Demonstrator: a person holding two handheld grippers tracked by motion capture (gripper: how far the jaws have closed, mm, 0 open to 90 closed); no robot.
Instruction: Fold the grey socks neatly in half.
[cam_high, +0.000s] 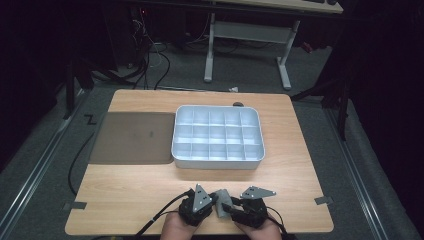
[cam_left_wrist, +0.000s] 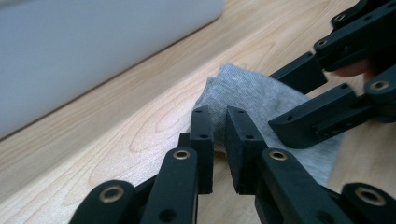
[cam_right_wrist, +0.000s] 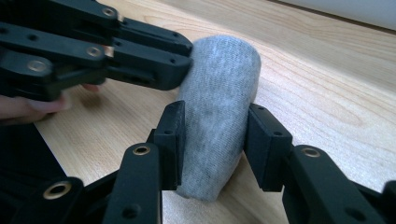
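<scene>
Both claws, left claw (cam_left_wrist: 219, 140) and right claw (cam_right_wrist: 212, 142), pinch the grey sock (cam_right_wrist: 217, 107) between them.

1 high camera looks forward and down on the table (cam_high: 150, 185); 2 gripper cameras look close along it, sharing the grey cloth (cam_left_wrist: 252, 93).

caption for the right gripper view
Right gripper clasps a rolled grey knit cloth on the wooden table.

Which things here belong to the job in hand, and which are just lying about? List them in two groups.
In the job:
- rolled grey knit cloth
- left gripper, pinching a fold of the cloth
- right gripper, clasping the roll
- white plastic tray with many compartments, likely its destination

Lying about:
- brown flat mat
- small dark object behind the tray
</scene>
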